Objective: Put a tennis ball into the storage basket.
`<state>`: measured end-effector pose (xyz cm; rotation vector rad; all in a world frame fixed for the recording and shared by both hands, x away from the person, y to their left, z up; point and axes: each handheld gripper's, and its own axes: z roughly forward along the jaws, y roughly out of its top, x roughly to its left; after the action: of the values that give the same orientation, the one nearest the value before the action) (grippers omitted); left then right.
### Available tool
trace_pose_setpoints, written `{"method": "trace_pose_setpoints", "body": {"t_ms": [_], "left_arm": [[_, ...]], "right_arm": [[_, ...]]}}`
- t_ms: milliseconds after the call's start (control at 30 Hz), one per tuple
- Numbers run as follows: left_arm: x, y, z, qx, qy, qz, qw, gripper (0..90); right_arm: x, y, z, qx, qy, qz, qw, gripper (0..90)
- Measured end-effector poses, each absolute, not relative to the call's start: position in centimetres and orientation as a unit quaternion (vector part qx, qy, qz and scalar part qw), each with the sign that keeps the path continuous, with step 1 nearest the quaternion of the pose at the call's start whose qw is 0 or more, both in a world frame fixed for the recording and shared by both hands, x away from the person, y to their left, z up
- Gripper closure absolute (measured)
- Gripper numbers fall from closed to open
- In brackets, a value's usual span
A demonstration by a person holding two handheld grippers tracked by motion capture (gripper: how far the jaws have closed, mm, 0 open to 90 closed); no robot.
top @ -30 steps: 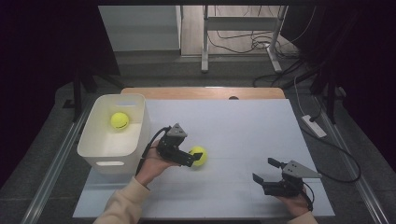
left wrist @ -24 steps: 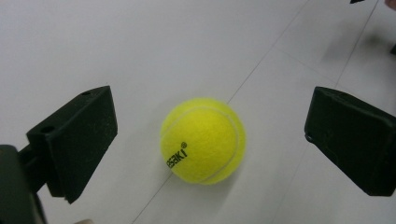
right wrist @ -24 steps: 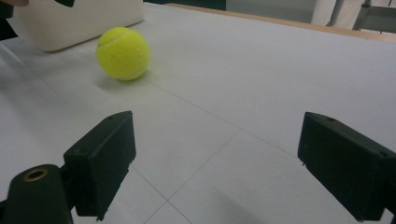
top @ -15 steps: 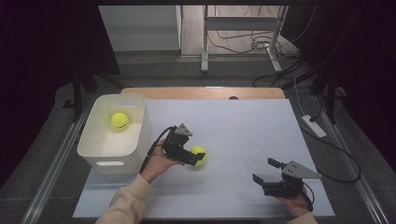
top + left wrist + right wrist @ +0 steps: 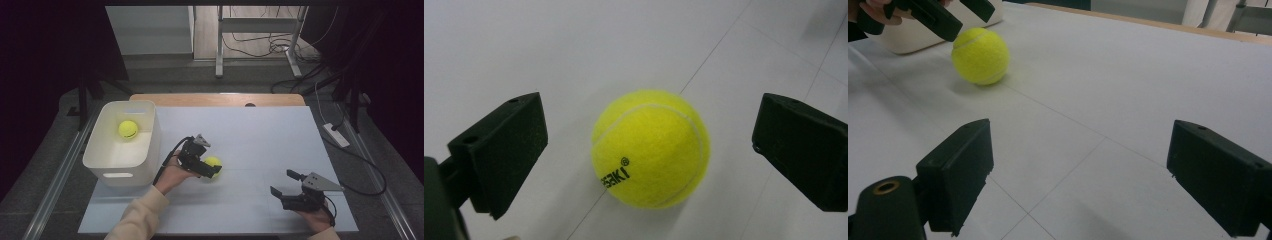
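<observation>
One ball (image 5: 650, 148) between open jaws

Bright, even overhead light on the table (image 5: 260, 130) (dark, murky surroundings), soft shadows, slight blur.

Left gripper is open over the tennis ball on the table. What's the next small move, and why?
Probably lower the left gripper a little and close it. In the left gripper view the tennis ball sits centred between the open jaws, with clear gaps on both sides, and rests on the white table. The right gripper is open and far off, so it should not interfere.
</observation>
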<state>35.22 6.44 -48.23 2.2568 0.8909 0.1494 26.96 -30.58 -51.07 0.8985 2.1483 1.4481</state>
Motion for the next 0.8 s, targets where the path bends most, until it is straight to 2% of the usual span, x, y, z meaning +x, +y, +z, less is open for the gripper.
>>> {"method": "trace_pose_setpoints", "body": {"t_ms": [467,567,667,800], "left_arm": [[35.7,5.5,-50.0,0.884,0.346,0.048,0.31,4.1],[35.6,5.3,-50.3,0.889,0.34,0.049,0.304,11.1],[35.4,5.1,-50.6,0.896,0.328,0.053,0.296,22.9],[35.2,5.0,-50.5,0.898,0.321,0.063,0.293,26.0]], "right_arm": [[26.9,-30.6,-51.1,0.321,0.768,0.517,0.2,11.1],[27.0,-30.6,-51.1,0.321,0.768,0.518,0.199,11.1],[27.0,-30.6,-51.1,0.32,0.77,0.516,0.199,11.2],[26.9,-30.6,-51.1,0.321,0.768,0.516,0.201,11.2]]}}
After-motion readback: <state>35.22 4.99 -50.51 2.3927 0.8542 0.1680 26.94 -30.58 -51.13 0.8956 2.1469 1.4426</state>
